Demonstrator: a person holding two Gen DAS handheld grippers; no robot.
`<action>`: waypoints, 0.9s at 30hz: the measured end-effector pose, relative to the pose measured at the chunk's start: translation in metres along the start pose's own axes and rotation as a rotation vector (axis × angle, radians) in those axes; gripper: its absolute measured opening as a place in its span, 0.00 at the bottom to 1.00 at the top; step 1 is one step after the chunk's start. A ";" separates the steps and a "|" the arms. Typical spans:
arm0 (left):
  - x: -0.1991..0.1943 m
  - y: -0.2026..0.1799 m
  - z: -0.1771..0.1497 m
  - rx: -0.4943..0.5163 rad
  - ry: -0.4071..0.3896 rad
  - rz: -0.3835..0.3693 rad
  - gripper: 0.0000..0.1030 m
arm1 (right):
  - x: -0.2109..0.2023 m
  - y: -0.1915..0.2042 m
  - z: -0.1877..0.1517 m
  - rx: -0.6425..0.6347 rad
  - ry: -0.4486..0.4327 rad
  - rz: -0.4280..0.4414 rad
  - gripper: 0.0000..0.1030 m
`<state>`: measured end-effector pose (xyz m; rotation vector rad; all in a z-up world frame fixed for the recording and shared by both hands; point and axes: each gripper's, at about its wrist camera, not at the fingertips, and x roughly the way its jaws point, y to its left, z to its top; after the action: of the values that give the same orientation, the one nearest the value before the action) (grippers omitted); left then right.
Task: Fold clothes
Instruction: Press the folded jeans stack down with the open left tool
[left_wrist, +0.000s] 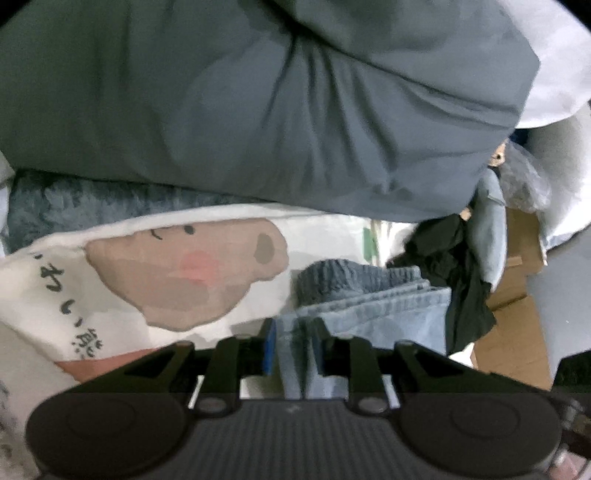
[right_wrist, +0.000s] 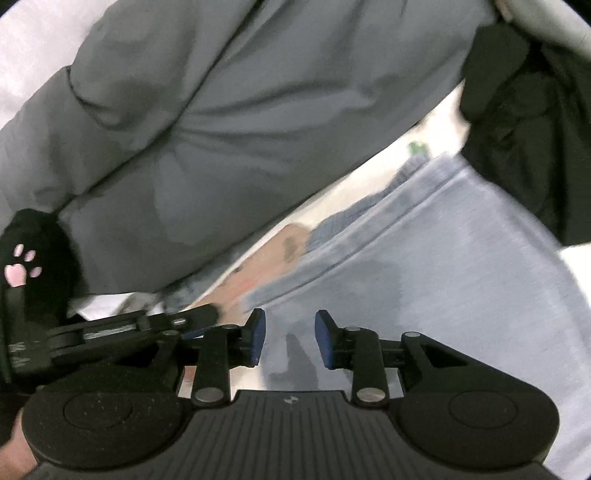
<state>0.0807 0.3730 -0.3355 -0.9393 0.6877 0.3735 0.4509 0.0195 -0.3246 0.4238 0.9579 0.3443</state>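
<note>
The light blue jeans (left_wrist: 373, 306) lie folded on a white cartoon-print sheet (left_wrist: 122, 280), straight ahead of both my tools. In the left wrist view my left gripper (left_wrist: 293, 347) has a fold of the denim standing between its blue pads (left_wrist: 270, 349); the gap is narrow, and I cannot tell whether the pads press on the cloth or only flank it. From there the denim runs away toward one o'clock, and its darker gathered waistband (left_wrist: 332, 275) sits at the far end. In the right wrist view my right gripper (right_wrist: 290, 341) stands with its jaws apart over the flat denim (right_wrist: 424, 280), nothing pinched between the pads. There the long seam runs from about eight o'clock up to one o'clock. My left tool shows at nine o'clock in that view, beside a black glove with a pink paw print (right_wrist: 20, 266).

Further out, the sheet carries a tan bear face (left_wrist: 184, 273) with a pink cheek, and dark Japanese-style characters (left_wrist: 74, 321) along its edge, too blurred for me to read. At three o'clock a black garment (left_wrist: 465, 280) lies crumpled just beside the jeans, with flattened cardboard (left_wrist: 517, 332) past it; I cannot tell if anything is in it. Farthest, a large grey-blue pillow (left_wrist: 258, 103) fills twelve o'clock, above a blue plush blanket (left_wrist: 74, 206).
</note>
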 end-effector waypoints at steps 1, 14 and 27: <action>0.001 -0.001 -0.001 0.000 0.004 -0.013 0.22 | -0.003 -0.005 0.002 -0.013 -0.010 -0.025 0.31; 0.031 -0.015 -0.005 0.027 0.034 -0.036 0.27 | -0.004 -0.052 0.052 -0.219 -0.093 -0.300 0.44; 0.002 -0.025 -0.006 0.062 -0.031 -0.027 0.07 | -0.004 -0.037 0.067 -0.358 -0.098 -0.220 0.09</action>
<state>0.0940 0.3541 -0.3236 -0.8812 0.6544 0.3408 0.5083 -0.0275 -0.3059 0.0078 0.8173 0.2838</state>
